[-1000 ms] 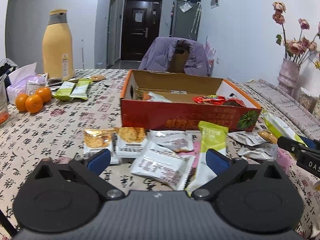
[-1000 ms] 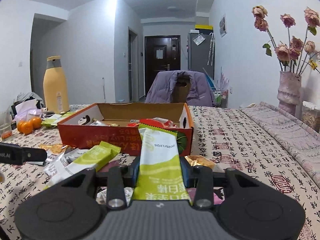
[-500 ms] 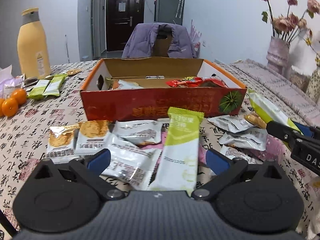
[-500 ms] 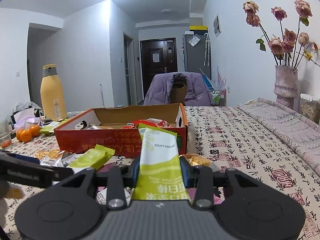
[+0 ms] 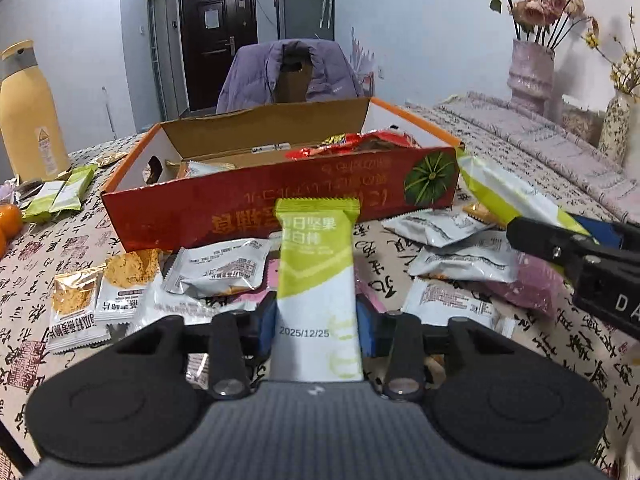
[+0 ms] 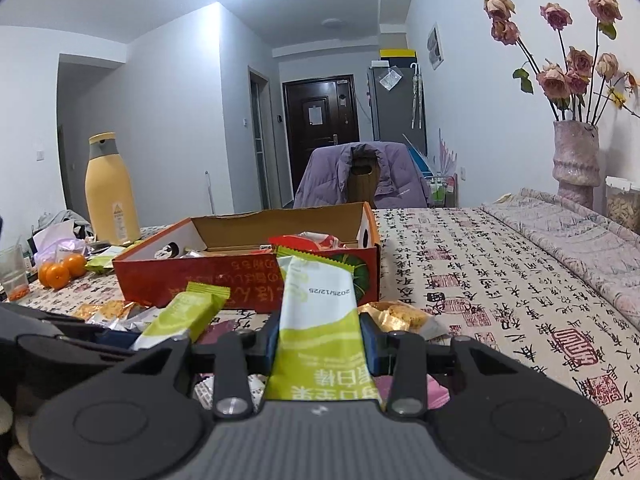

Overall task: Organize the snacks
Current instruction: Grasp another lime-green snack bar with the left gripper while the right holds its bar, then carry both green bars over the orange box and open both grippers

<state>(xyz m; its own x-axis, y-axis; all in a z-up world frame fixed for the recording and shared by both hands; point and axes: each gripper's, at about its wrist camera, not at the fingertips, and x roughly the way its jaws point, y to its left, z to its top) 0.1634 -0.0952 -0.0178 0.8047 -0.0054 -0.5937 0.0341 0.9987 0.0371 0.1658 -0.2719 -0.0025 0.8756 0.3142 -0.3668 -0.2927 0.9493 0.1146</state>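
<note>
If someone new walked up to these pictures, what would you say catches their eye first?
Most striking are the two green-and-white snack bars, one clamped in the left gripper and one in the right gripper, each sticking up in front of its camera. Just behind them stands the open red cardboard box, already holding a few packets, with loose silver packets scattered on the patterned tablecloth in front of it.

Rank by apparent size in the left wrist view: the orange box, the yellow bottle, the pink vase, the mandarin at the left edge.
1. orange box
2. yellow bottle
3. pink vase, though farther off, so unsure against the bottle
4. mandarin, cut off by the frame
</note>
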